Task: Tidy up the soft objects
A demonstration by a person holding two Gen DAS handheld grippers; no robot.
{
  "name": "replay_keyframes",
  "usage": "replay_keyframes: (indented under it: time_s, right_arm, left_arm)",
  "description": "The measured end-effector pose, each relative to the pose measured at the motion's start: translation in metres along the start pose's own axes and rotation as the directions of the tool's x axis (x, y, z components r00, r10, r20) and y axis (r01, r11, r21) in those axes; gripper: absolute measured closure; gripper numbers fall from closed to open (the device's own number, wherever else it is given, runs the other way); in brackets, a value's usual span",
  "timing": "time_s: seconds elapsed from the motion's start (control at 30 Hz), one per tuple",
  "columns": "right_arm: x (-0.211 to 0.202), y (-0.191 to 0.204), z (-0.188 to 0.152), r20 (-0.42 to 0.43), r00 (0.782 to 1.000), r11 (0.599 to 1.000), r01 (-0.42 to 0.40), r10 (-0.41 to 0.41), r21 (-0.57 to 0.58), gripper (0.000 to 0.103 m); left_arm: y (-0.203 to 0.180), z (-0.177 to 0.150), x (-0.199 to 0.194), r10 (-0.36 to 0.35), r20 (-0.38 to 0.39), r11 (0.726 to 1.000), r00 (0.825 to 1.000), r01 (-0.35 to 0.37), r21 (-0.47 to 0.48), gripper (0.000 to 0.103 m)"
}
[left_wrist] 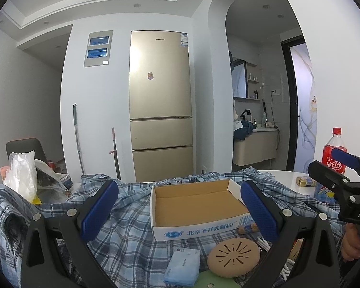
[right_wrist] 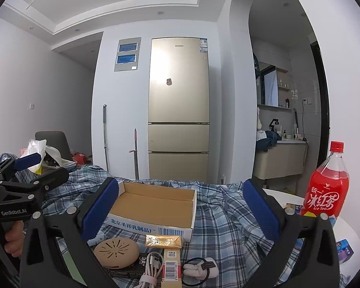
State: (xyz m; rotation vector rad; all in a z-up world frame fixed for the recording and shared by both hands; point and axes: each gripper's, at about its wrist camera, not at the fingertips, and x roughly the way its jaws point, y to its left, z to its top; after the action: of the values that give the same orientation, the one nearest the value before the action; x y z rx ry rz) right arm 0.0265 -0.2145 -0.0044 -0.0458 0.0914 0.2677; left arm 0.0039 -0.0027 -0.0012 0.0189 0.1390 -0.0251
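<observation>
Partly cut off at 6 o'clock in the right wrist view: white cable bundle [right_wrist: 149, 272], barcoded carton [right_wrist: 171, 265], plush hair tie [right_wrist: 200, 269]. Print on the dark item under the beige perforated disc [right_wrist: 116, 253] too small to read.

Cardboard tray [left_wrist: 199, 206]: open-topped, brown inside, nothing in it. Set on the blue plaid cloth [left_wrist: 129, 228] at 12 o'clock from both grippers.

Left gripper [left_wrist: 177, 212]: blue pads spread wide, nothing between them. Right gripper [right_wrist: 180, 212]: likewise spread, holding nothing.

Soft items: tissue pack [left_wrist: 183, 266] at 6 o'clock in the left wrist view, just beside the disc; plush hair tie near the barcoded carton. Gold foil bar [right_wrist: 163, 240] touching the tray's front wall.

White round surface [left_wrist: 285, 178] under the cloth. Red ice tea bottle [right_wrist: 326, 187] at 3 o'clock. Gold refrigerator [right_wrist: 178, 110] at 12 o'clock against a white wall.
</observation>
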Motion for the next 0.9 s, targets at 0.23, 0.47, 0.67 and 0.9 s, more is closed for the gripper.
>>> replay_keyframes:
  time_s: [0.23, 0.47, 0.67, 0.9]
  right_arm:
    - [0.000, 0.000, 0.000, 0.003, 1.000, 1.000, 0.003, -0.003, 0.000, 0.000]
    - [-0.002, -0.001, 0.002, 0.002, 1.000, 1.000, 0.023, -0.023, 0.007, 0.000]
    - [-0.003, -0.001, 0.003, 0.008, 0.999, 0.999, 0.033, -0.033, 0.012, 0.000]
    - [-0.004, 0.000, 0.002, 0.009, 0.999, 1.000, 0.031, -0.031, 0.005, 0.000]
  left_arm:
    - [-0.002, 0.000, -0.003, 0.000, 0.013, 1.000, 1.000, 0.000, 0.009, 0.000]
    - [-0.007, -0.001, -0.004, -0.019, 0.009, 0.999, 1.000, 0.018, 0.029, 0.000]
    - [-0.010, -0.001, -0.007, 0.032, 0.025, 0.998, 0.999, -0.033, 0.046, 0.000]
    - [-0.012, -0.002, -0.005, -0.001, 0.014, 0.999, 1.000, 0.000, 0.053, 0.000]
